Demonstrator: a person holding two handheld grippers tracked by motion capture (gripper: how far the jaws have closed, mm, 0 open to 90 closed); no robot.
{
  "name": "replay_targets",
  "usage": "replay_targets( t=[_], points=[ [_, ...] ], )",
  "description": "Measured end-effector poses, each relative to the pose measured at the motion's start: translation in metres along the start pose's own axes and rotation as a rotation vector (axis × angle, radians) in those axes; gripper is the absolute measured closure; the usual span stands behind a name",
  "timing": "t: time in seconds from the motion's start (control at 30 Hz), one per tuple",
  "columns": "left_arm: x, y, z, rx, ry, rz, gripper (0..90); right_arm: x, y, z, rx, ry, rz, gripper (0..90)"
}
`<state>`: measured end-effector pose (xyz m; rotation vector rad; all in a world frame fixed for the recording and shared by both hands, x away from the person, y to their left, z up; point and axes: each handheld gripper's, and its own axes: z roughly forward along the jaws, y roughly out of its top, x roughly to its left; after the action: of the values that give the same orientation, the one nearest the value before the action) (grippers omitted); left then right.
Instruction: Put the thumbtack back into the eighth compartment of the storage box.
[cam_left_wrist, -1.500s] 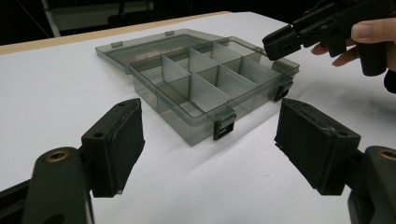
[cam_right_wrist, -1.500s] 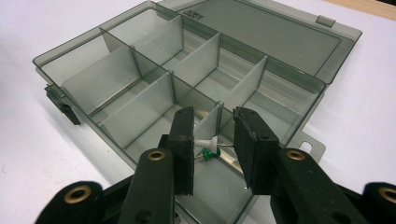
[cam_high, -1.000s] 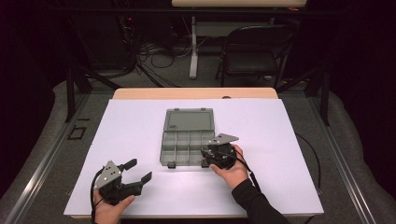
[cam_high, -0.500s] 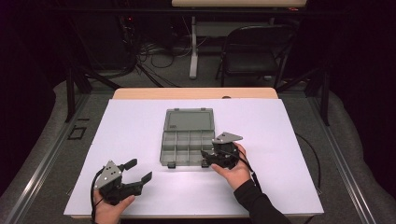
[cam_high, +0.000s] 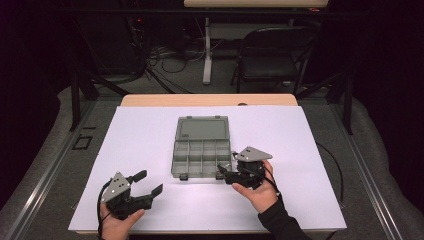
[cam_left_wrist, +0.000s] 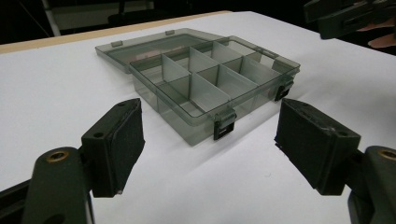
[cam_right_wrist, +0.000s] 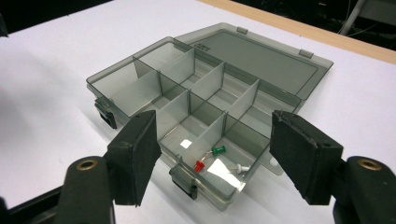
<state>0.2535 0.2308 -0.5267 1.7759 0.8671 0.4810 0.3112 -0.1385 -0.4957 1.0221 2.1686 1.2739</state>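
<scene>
Smoky grey plastic sits mid-surface: from the high view, my organizer box lies open on the white surface, lid flat behind the compartments. My left gripper rests near the front-left edge, well apart from the box, jaws spread. My right gripper hovers at the box's front-right corner, held in my hand.

Over to the left gripper view: jaws wide apart with nothing between them, box ahead, two black latches facing me (dividers standing upright).

Now the right gripper view: jaws parted just above the box's near corner compartment, where a green pushpin, a red pushpin and a white pushpin lie.
</scene>
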Motion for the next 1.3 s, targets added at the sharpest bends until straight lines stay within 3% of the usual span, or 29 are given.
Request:
replay_targets(
  t=[0.5, 1.3],
  points=[
    [0.0, 0.0, 0.0, -0.001, 0.001, -0.001, 23.0, -0.003, -0.02, -0.037, -0.043, -0.031, 0.005, 29.8],
    [0.002, 0.0, 0.0, 0.001, 0.011, -0.002, 23.3, -0.013, -0.07, -0.064, -0.06, -0.061, 0.061, 29.8]
  ],
)
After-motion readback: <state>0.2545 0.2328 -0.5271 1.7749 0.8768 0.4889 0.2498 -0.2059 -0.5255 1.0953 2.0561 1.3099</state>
